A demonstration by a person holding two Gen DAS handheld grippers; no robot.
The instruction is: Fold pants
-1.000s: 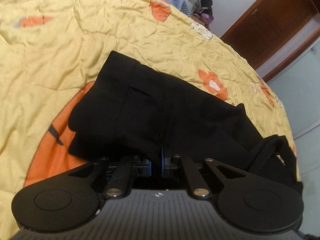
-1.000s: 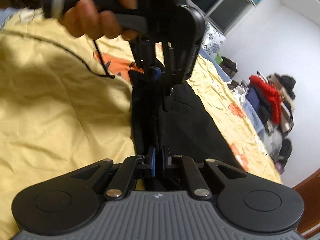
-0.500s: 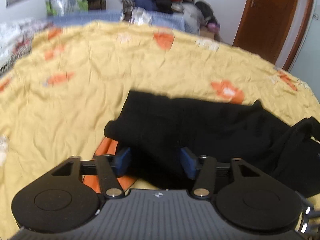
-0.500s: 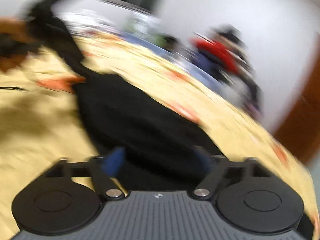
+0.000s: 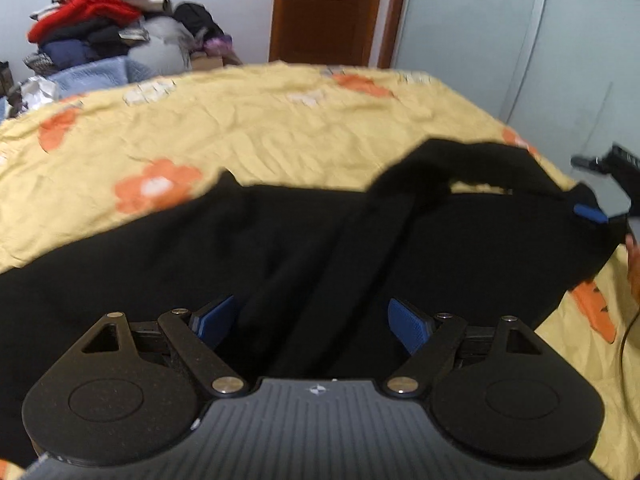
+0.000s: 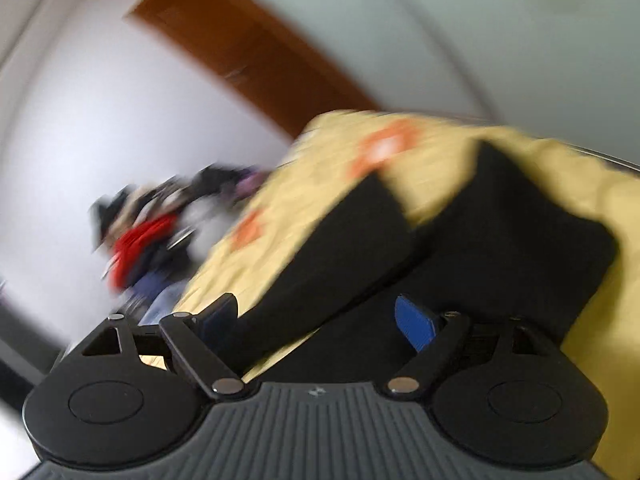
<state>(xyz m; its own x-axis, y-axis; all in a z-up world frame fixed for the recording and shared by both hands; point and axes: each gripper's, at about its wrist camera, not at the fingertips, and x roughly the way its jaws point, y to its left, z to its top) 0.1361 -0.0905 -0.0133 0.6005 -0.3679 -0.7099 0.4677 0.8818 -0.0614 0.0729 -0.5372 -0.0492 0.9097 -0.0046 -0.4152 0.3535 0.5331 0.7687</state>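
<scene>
We've got the black pants (image 5: 304,248) lying flat on the bed (image 5: 280,128), long axis crosswise. Our left gripper (image 5: 310,322) is opening over the cloth, pinching nothing; right gripper (image 6: 316,320) spread wide, pants just ahead.

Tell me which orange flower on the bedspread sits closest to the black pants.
The orange flower with the white centre left of the pants; it almost touches their far edge, while the other flowers lie farther up the bedspread.

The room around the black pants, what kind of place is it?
Most likely a bedroom in a home. The pants lie on a yellow flowered bedspread, a heap of clothes is piled against the wall, and a wooden door stands behind.
</scene>
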